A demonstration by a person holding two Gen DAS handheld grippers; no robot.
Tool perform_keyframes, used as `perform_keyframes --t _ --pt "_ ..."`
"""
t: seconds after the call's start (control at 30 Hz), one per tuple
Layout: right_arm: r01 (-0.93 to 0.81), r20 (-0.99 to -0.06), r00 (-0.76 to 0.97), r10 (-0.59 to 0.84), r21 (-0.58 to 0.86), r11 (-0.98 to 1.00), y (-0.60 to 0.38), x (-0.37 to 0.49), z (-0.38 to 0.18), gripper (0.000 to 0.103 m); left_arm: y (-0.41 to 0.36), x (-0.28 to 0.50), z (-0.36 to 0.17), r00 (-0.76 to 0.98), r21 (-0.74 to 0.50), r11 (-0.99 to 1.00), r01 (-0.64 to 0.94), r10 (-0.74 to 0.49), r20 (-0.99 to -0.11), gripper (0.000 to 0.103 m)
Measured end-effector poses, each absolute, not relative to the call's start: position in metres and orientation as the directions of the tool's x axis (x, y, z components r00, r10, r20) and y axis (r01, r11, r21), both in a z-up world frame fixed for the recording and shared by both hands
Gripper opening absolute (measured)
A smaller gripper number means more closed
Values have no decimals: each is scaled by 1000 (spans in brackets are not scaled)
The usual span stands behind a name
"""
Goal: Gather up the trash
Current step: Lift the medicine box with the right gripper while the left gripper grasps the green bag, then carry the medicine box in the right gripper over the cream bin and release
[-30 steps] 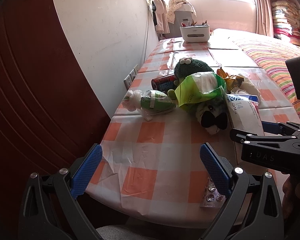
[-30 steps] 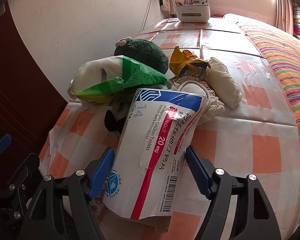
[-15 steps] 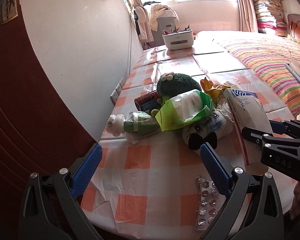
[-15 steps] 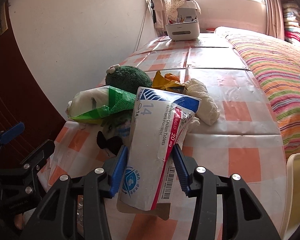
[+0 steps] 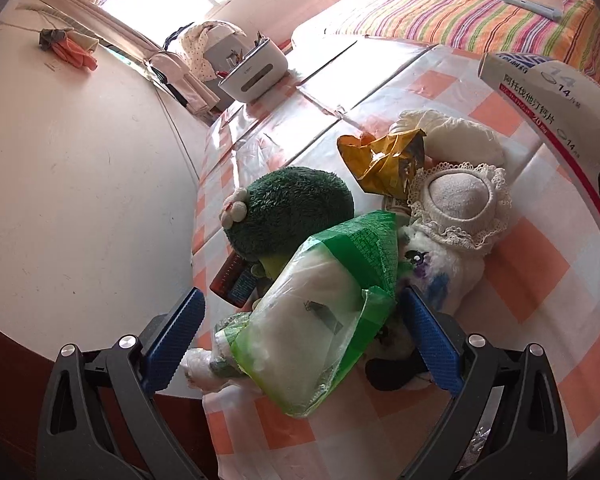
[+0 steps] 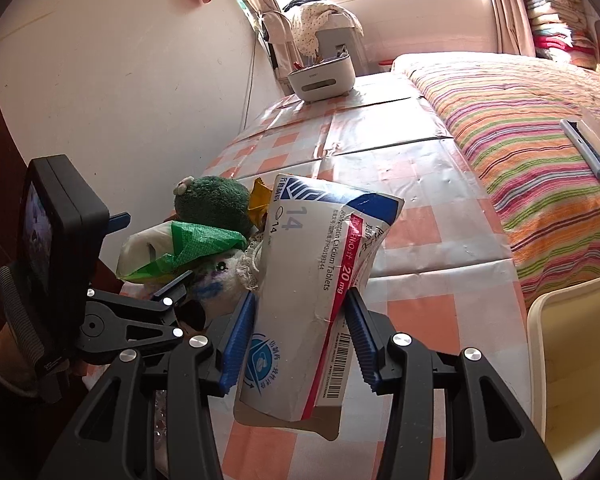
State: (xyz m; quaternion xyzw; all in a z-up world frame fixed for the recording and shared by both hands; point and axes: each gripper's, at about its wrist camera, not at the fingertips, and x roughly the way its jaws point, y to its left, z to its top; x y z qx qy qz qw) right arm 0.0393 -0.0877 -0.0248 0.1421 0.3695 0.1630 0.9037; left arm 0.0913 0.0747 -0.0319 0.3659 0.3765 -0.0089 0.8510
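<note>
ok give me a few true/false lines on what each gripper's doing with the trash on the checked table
1. The right gripper is clamped on the tablet box. True.
2. The tablet box lies flat on the table. False: it is lifted, tilted above the checked tablecloth.
3. The left gripper is shut on the red can. False: its jaws stand wide around the green plastic bag; the red can lies untouched.
4. A yellow wrapper sits beside the green plush toy. True.
</note>
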Motion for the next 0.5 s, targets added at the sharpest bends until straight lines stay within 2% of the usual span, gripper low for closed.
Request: perform_keyframes --t 0.07,0.1,0.33,0.5 --pt "-173 -610 694 382 374 911 -96 35 -22 45 77 100 -41 674 599 747 290 285 -681 46" --pt "-166 -604 702 377 375 912 -101 33 -21 45 79 103 -45 656 589 759 277 298 -693 45" --pt "-102 -571 759 313 371 923 -131 21 -14 45 68 93 -39 695 585 782 215 299 -654 26" --pt "-57 -547 797 258 356 933 -149 13 -8 45 58 83 -22 737 551 824 131 290 -610 21"
